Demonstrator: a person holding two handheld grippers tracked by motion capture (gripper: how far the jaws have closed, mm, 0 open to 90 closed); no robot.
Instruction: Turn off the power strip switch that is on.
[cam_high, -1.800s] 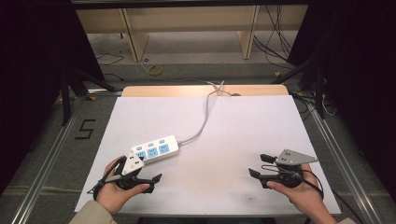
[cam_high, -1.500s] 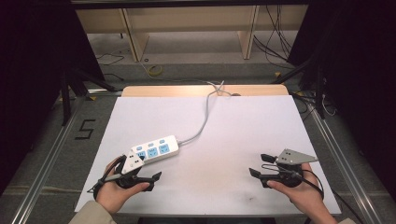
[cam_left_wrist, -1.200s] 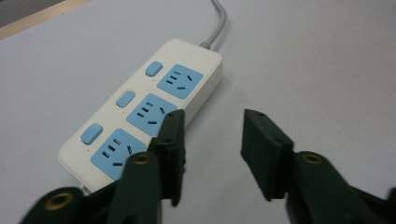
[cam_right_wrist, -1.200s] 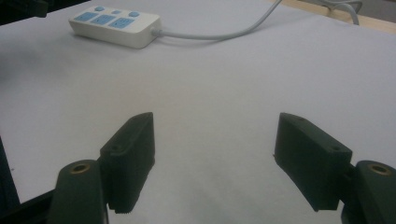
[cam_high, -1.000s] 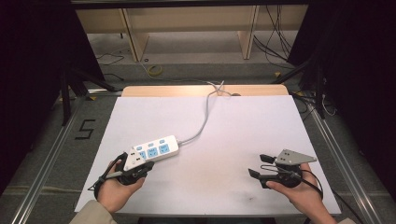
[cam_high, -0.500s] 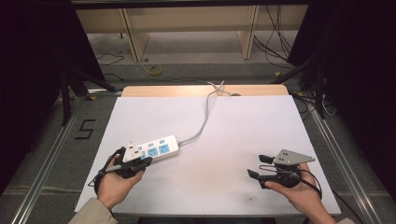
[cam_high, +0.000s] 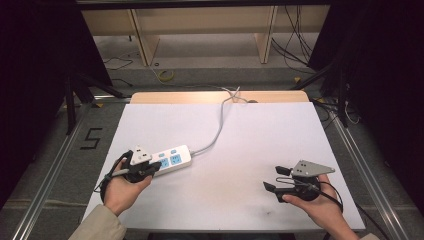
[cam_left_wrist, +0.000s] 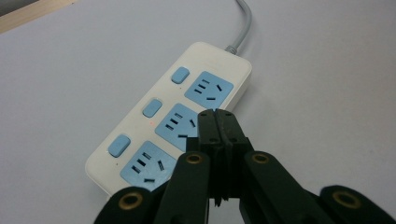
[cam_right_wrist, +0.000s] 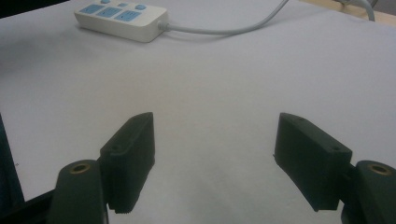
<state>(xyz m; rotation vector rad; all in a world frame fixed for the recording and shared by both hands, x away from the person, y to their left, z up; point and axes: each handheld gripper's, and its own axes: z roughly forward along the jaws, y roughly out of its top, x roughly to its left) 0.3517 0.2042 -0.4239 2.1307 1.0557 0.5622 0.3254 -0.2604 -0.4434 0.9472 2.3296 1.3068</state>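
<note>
A white power strip (cam_high: 167, 159) lies on the white table (cam_high: 250, 135), on the person's left side, and its grey cord (cam_high: 216, 131) runs away to the far edge. The strip has three blue sockets and three small blue buttons (cam_left_wrist: 151, 108) in a row beside them. The left gripper (cam_left_wrist: 218, 119) hangs right over the strip with its two black jaws pressed together and nothing between them, so they make one thin tip. That tip sits over the middle socket (cam_left_wrist: 180, 120), close to the middle button. It looks like the person is getting ready to push a button with the closed tip, though it is hard to tell from these views if the tip touches the strip yet or just floats above it. The right gripper (cam_right_wrist: 212, 140) waits over bare table on the other side, well apart from the strip, with its jaws wide apart and holding nothing. For the next move, the left hand (cam_high: 120, 192) needs to slide the tip a little sideways onto the button it wants and then press straight down, gently, so the light strip does not skid across the smooth table.
</note>
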